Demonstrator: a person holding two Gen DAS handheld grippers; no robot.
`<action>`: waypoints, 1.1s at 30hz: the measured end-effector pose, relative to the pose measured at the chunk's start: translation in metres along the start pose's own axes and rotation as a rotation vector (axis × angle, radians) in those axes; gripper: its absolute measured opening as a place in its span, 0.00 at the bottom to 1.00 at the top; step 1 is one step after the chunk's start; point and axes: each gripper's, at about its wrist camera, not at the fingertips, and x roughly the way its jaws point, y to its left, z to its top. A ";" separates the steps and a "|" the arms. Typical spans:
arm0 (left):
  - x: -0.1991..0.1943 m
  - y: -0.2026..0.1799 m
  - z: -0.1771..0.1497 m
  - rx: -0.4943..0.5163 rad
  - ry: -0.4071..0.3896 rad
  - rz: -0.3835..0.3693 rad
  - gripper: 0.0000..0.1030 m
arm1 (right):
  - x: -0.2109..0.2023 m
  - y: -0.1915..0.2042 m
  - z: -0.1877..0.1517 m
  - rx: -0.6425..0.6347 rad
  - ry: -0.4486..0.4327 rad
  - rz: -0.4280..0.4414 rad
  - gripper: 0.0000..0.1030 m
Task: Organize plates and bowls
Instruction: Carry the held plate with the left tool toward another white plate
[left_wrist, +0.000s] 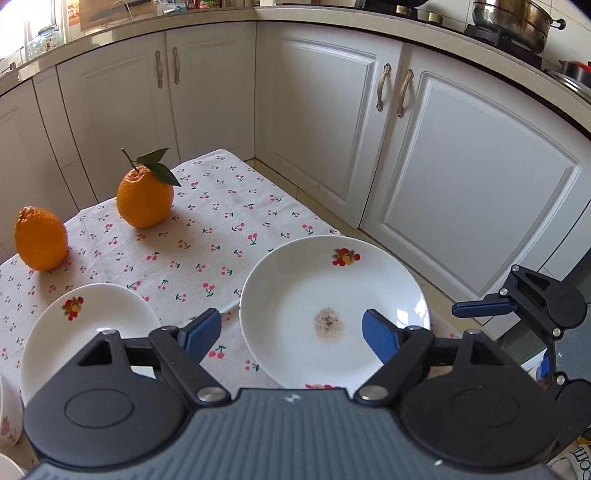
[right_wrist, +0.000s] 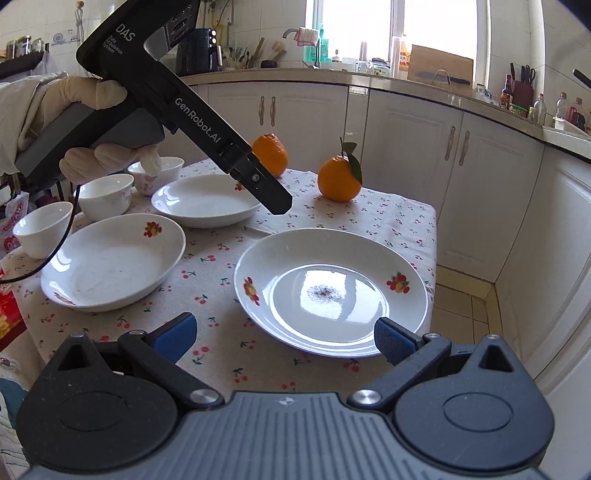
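With both the left gripper (left_wrist: 291, 330) and right gripper (right_wrist: 286, 338) gaping empty above the soiled plate (right_wrist: 330, 291), stacking it looked next.

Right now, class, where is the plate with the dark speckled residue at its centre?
The speckled plate sits at the table's right front corner, nearest the white cabinets, right of a clean plate; the leafy orange stands behind it.
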 end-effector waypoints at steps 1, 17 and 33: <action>-0.007 0.000 -0.005 -0.004 -0.005 0.008 0.81 | -0.003 0.005 0.000 -0.005 -0.006 0.007 1.00; -0.063 0.033 -0.102 -0.097 0.054 0.141 0.81 | 0.024 0.074 -0.009 -0.046 0.018 0.152 1.00; -0.063 0.086 -0.135 -0.139 0.145 0.194 0.81 | 0.065 0.117 0.002 -0.148 0.094 0.263 1.00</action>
